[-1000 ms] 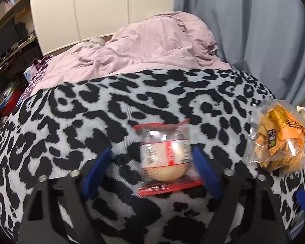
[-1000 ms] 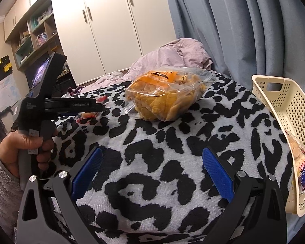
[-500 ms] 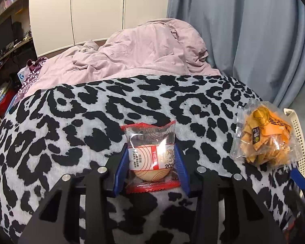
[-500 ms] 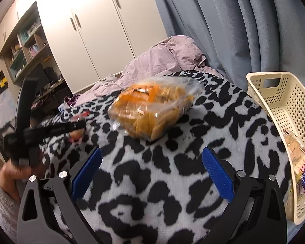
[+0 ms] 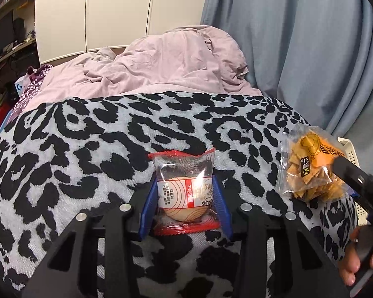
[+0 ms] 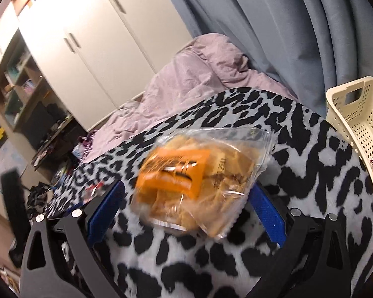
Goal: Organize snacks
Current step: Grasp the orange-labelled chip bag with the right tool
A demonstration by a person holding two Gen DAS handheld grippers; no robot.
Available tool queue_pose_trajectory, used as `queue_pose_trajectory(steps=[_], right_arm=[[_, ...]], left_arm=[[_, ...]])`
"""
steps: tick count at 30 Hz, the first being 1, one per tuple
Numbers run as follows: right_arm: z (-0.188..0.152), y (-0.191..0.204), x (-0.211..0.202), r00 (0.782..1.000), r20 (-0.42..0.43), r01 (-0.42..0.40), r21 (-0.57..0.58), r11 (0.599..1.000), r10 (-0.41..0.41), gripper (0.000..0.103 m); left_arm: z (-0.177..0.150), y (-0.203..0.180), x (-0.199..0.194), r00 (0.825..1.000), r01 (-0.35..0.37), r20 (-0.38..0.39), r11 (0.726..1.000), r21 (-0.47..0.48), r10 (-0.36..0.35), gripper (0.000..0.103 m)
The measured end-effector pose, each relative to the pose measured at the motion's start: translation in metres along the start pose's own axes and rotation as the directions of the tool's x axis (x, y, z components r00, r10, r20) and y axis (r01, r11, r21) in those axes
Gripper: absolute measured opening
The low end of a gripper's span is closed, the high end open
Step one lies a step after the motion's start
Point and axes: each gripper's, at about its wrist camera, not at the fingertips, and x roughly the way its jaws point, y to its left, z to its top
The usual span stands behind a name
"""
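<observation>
Left gripper [image 5: 185,207] jaws clamped on bun packet [image 5: 185,193]; right gripper [image 6: 186,211] jaws spread wide around chip bag [image 6: 199,181] near blanket's [image 5: 87,154] basket-side edge. Risk: slick film slipping, chips crushed.

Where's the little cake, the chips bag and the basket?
Cake [image 5: 184,196]: left wrist view, on its wrapper front.
Chips bag [image 6: 199,181]: right wrist view, on its orange label.
Basket [image 6: 360,114]: right wrist view, on its holey wall.

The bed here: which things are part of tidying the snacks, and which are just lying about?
Part of the job:
- bun pack, gripped by the left claw
- chip bag, between the open right claw's fingers
- basket

Lying about:
- pink duvet
- leopard blanket
- curtain
- wardrobe
</observation>
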Motion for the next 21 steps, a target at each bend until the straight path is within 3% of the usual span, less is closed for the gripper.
queue_pose_trajectory(steps=[9, 13, 21], right_arm=[[0.008, 0.017, 0.040, 0.990, -0.068, 0.116, -0.091, 0.989, -0.123, 0.100], [0.006, 0.017, 0.052, 0.985, -0.114, 0.121, -0.097, 0.988, -0.132, 0.100], [0.007, 0.016, 0.056, 0.986, -0.120, 0.106, -0.098, 0.990, -0.117, 0.098]], left_arm=[[0.001, 0.006, 0.002, 0.999, 0.044, -0.016, 0.999, -0.024, -0.044, 0.043], [0.001, 0.006, 0.004, 0.999, 0.048, -0.020, 0.999, -0.023, -0.049, 0.044], [0.001, 0.004, 0.004, 0.999, 0.047, -0.020, 0.999, -0.017, -0.047, 0.043]])
